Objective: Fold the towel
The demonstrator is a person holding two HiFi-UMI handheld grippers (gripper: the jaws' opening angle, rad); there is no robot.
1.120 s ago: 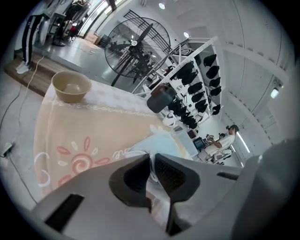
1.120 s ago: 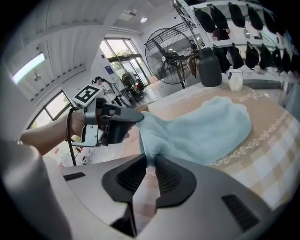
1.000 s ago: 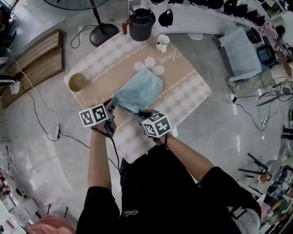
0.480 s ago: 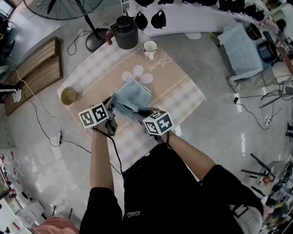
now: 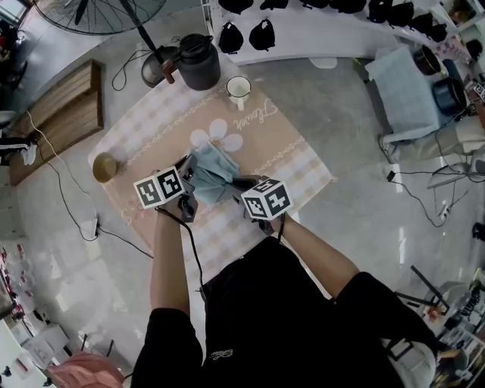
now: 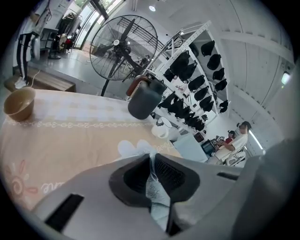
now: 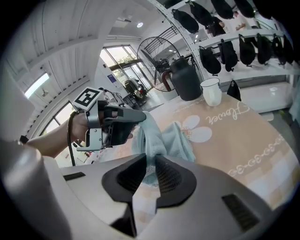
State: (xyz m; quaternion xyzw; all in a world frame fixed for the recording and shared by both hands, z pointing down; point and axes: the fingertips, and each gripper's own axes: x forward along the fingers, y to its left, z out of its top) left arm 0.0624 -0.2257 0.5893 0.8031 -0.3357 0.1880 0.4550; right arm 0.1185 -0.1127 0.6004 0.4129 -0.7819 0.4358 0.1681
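The light blue towel lies bunched on the checked tablecloth, just short of the white flower print. In the head view my left gripper holds its left corner and my right gripper its right corner, both lifted slightly off the cloth. A strip of towel is pinched in the left gripper, as the left gripper view shows. In the right gripper view the right gripper is shut on a fold of towel, with the left gripper close at its left.
A dark jug and a white mug stand at the table's far edge, and a small bowl sits at the left. Beyond are a floor fan, a wooden bench, floor cables and a cushioned chair.
Both grippers have carried the towel's near edge away from the person, toward the flower print. The towel, spread long before, now looks short and bunched.
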